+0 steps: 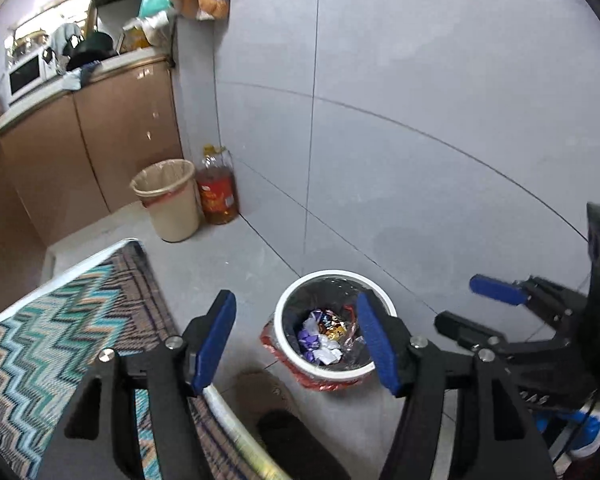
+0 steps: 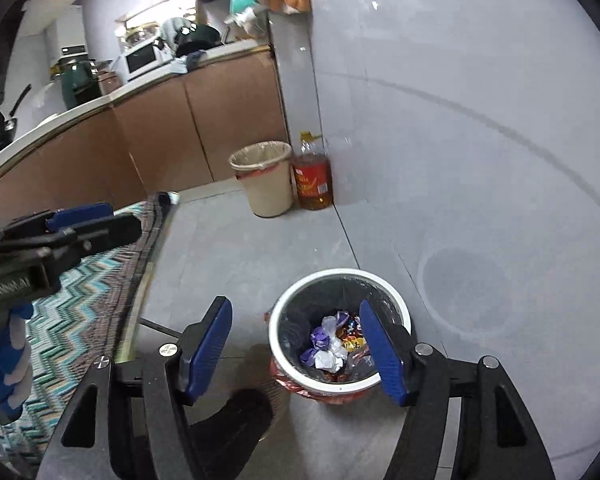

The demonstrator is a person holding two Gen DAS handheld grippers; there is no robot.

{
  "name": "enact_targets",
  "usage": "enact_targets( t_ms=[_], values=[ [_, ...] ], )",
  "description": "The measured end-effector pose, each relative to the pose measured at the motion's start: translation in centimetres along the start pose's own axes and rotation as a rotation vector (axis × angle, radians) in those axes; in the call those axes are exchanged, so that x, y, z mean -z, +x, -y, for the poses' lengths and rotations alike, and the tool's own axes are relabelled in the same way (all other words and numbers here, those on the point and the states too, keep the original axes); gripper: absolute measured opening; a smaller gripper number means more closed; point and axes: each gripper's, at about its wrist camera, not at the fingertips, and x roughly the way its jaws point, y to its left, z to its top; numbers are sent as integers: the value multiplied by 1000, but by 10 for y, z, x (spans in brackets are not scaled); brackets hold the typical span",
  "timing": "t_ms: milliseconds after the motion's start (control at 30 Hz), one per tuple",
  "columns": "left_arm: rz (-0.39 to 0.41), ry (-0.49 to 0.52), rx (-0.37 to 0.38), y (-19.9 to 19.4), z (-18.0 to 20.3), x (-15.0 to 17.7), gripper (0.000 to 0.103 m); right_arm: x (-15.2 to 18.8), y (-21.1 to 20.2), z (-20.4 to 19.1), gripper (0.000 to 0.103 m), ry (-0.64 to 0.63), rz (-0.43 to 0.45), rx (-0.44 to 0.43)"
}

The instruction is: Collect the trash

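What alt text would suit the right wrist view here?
The open, empty right hand-held gripper hangs over a white-rimmed bin holding crumpled wrappers on a grey tiled floor. Behind stand a beige bin and an oil bottle; the left hand-held gripper shows at left above a zigzag-patterned cloth.

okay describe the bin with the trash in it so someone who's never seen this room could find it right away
Start at the grey tiled wall and follow its foot away from the brown kitchen cabinets. On the floor stands a small round white-rimmed bin holding crumpled wrappers. Unlike the beige bin beside the oil bottle, it has a dark liner.
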Motion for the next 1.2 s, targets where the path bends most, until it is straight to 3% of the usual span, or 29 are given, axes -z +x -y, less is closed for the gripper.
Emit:
enact_targets(
  t_ms=[267, 600, 900, 1200],
  values=[
    [87, 26, -103, -84, -31, 32, 69, 0, -51, -70, 78, -72, 72, -55],
    [156, -47, -231, -170, -92, 82, 72, 10, -82, -169, 90, -201, 114, -103],
    [226, -94, -339, -230, -128, 126, 78, 22, -97, -223, 101, -244, 140, -112],
    [259, -130, -411, -259, -135, 149, 79, 33, -109, -250, 103, -265, 170, -114]
  ],
)
